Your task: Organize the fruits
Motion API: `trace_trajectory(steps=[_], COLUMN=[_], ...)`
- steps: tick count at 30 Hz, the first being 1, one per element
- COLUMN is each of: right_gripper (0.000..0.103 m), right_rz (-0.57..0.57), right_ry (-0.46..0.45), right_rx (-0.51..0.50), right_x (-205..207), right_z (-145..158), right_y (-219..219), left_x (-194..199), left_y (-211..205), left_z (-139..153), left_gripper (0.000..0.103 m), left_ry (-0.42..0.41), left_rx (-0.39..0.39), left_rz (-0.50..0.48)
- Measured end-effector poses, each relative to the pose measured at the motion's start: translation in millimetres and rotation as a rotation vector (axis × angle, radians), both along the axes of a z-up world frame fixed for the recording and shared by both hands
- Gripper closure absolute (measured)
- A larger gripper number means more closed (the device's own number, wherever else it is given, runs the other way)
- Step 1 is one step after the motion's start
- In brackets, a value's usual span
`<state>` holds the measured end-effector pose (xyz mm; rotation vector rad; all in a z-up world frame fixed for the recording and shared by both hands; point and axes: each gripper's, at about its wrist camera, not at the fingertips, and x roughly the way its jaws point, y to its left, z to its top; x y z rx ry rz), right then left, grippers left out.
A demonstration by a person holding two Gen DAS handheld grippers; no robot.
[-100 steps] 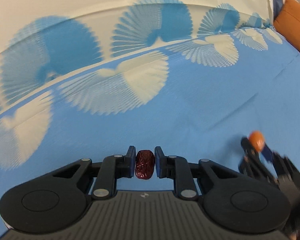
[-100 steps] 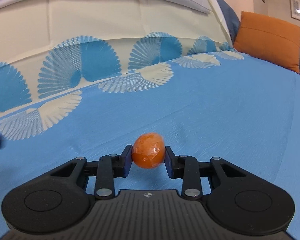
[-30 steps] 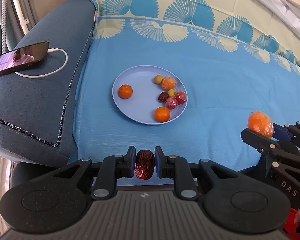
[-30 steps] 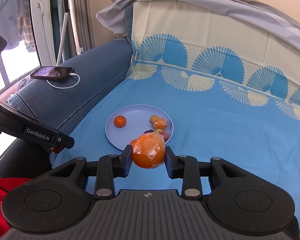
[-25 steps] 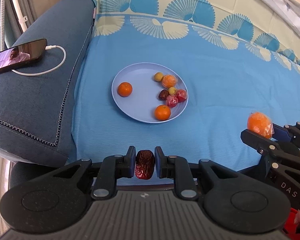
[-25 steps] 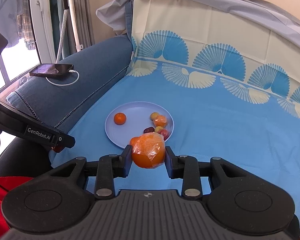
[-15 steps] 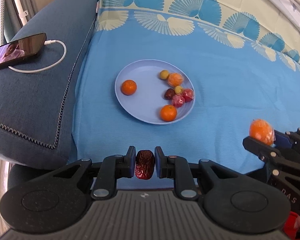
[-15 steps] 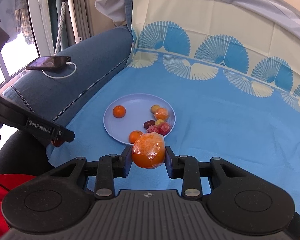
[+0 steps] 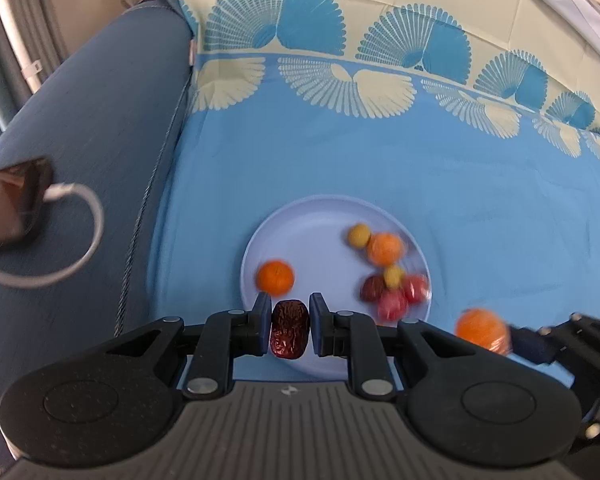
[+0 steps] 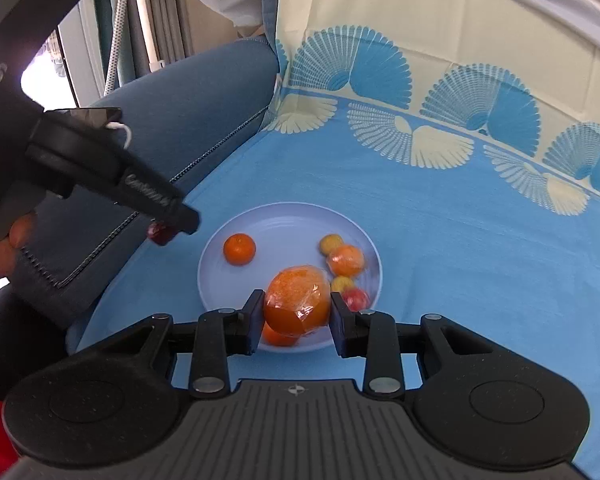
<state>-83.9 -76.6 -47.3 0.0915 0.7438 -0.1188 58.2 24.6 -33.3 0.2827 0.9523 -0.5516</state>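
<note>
Clamping a wrinkled red date point(image 9: 289, 334), the left gripper point(image 9: 289, 331) hung at the plate's near rim for a drop; the right gripper point(image 10: 296, 316) squeezed a wrapped orange point(image 10: 297, 306) above the fruit-laden blue plate point(image 10: 276, 224) on the bed.

Plate point(image 10: 220, 292) centre is bare; fruits point(image 10: 346, 260) crowd its right side

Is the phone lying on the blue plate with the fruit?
No: the phone lies on the dark blue sofa arm with its white cable, well left of the plate.
</note>
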Motion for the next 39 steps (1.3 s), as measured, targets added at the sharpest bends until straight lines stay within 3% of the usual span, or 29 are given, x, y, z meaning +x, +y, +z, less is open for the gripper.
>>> trace_trajectory(steps=[9, 23, 25, 26, 27, 28, 30, 34, 39], right_gripper=[0.068, 0.068, 0.067, 0.066, 0.056, 0.036, 0.021, 0.009, 0.006], right_rz=[-0.016, 0.020, 0.026, 0.031, 0.032, 0.027, 0.023, 0.032, 0.010], right_ry=[0.058, 0.116, 0.120, 0.123, 0.124, 0.123, 0.114, 0.109, 0.115], right_rx=[0.052, 0.044, 0.043, 0.048, 0.054, 0.051, 0.032, 0.021, 0.027], right_x=[53.6, 88.2, 92.6, 94.4, 96.3, 96.7, 94.0, 69.8, 24.0], right_z=[-30.3, -60.5, -61.8, -61.6, -60.7, -58.9, -51.8, -36.5, -22.5], right_y=[-22.2, -28.8, -29.3, -29.9, -30.5, -30.7, -29.1, -23.8, -12.1], left_x=[35.0, 61.4, 60.9, 60.1, 57.6, 53.0, 47.9, 29.2, -6.8], left_y=[-29.0, -44.9, -45.0, -45.7, -44.2, -40.8, -37.6, -18.8, 11.7], left_z=[-32.3, -72.9, -71.0, -68.4, -64.2, -58.5, -51.7, -40.2, -24.9], left_gripper=[0.081, 0.080, 0.048, 0.008, 0.001, 0.000, 0.000, 0.000, 0.000], left_ry=[0.046, 0.095, 0.073, 0.054, 0.022, -0.017, -0.029, -0.009, -0.001], left_rx=[0.028, 0.081, 0.077, 0.080, 0.074, 0.050, 0.046, 0.076, 0.087], left_rz=[-0.016, -0.011, -0.009, -0.003, 0.006, 0.004, -0.021, 0.001, 0.043])
